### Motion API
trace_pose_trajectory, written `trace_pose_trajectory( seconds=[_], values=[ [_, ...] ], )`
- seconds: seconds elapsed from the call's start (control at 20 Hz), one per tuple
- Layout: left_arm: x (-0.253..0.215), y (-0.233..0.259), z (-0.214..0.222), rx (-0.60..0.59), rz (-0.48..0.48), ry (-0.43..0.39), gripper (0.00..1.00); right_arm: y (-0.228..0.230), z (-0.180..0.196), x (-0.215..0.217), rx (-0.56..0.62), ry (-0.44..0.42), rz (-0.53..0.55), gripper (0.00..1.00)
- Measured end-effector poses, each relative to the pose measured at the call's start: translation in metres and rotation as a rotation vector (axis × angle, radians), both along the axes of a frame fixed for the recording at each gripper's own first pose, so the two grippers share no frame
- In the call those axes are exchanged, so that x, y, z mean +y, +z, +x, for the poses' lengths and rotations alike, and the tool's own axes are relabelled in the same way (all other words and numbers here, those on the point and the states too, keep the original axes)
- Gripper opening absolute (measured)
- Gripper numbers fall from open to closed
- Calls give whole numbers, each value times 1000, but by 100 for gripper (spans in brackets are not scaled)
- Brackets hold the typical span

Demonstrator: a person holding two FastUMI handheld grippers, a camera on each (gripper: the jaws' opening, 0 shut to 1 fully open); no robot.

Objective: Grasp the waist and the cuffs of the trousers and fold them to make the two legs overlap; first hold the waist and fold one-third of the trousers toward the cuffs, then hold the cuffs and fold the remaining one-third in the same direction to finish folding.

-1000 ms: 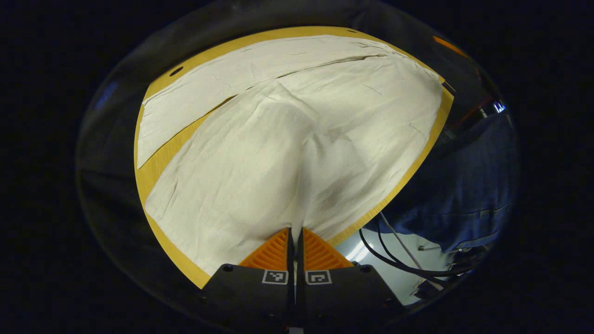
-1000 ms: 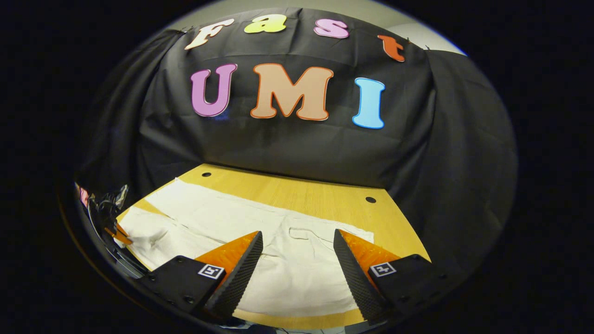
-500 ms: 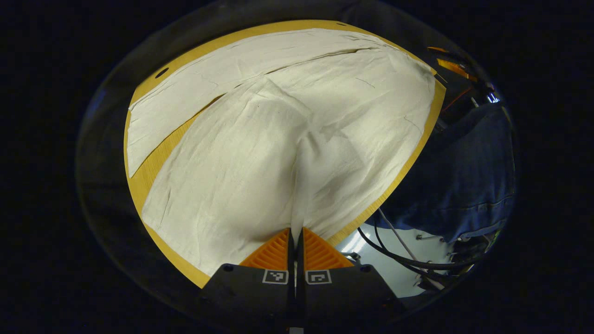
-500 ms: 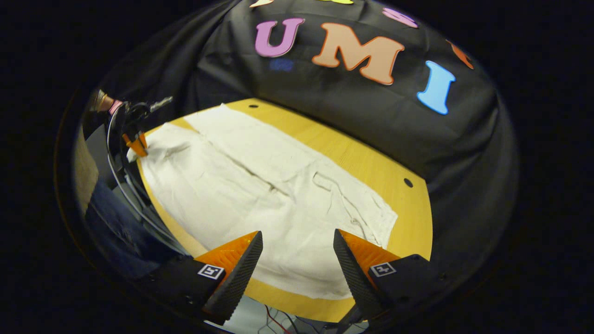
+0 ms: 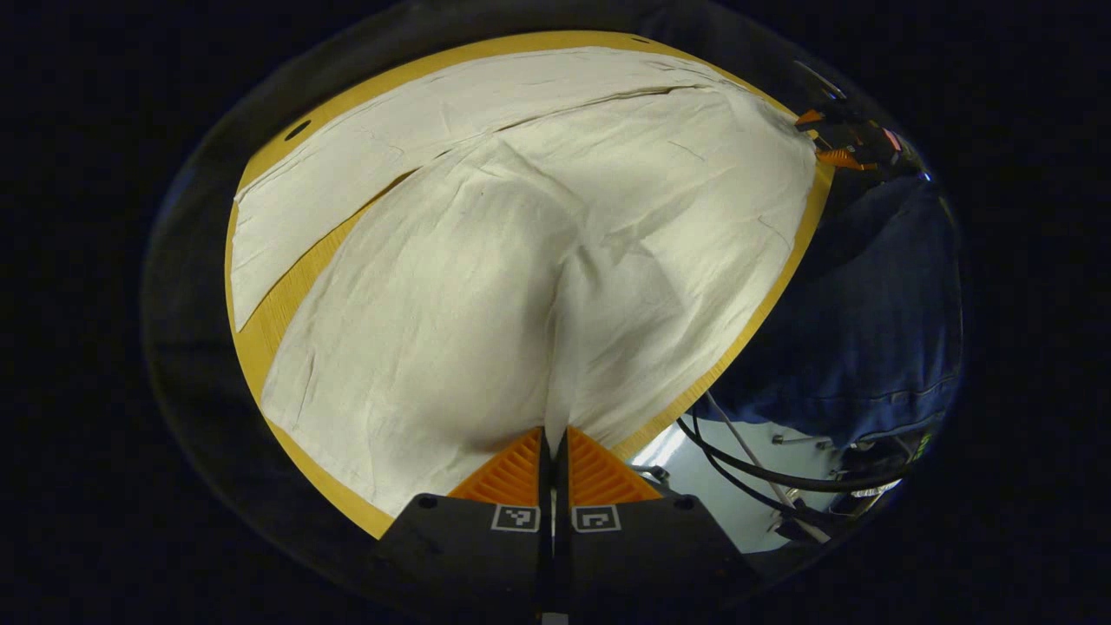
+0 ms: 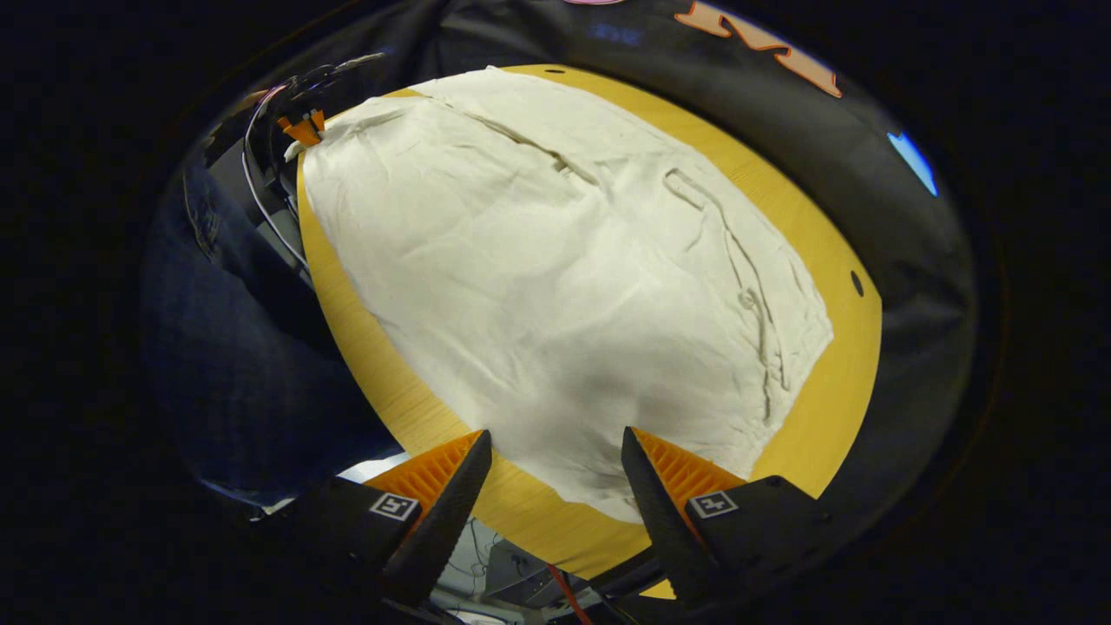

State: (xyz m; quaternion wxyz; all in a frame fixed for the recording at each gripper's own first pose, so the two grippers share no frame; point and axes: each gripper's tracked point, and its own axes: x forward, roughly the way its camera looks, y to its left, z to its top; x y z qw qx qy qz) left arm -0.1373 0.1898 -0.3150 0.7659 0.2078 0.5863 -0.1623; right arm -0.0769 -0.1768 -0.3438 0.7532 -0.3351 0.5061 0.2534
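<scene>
Trousers (image 5: 521, 260) of pale cloth lie spread flat over most of the wooden tabletop (image 5: 260, 334), the two legs splayed apart with a wedge of bare wood between them. We see our left gripper (image 5: 553, 438) at the near edge, fingers pressed together on a cuff corner that rises into a pinched ridge. Our right gripper (image 6: 551, 473) hovers over the near waist corner (image 6: 608, 495) with its fingers spread wide, cloth between them but untouched. A person's blue-clad legs (image 5: 868, 330) stand just beside the tabletop's near edge.
</scene>
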Motion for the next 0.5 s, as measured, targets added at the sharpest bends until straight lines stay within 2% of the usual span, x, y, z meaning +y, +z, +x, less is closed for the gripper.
trace_pose_trajectory(
  seconds=[0.15,0.25,0.35,0.5],
  values=[
    [-1,0,0,32,7,-9,0,-6,1,2,56,25,-6,99],
    [0,-1,0,50,16,-23,0,-8,0,3,97,12,13,95],
    [0,-1,0,64,16,-28,0,-11,3,1,112,11,11,90],
    [0,-1,0,78,5,-33,0,-8,6,-1,119,-8,-6,78]
  ],
)
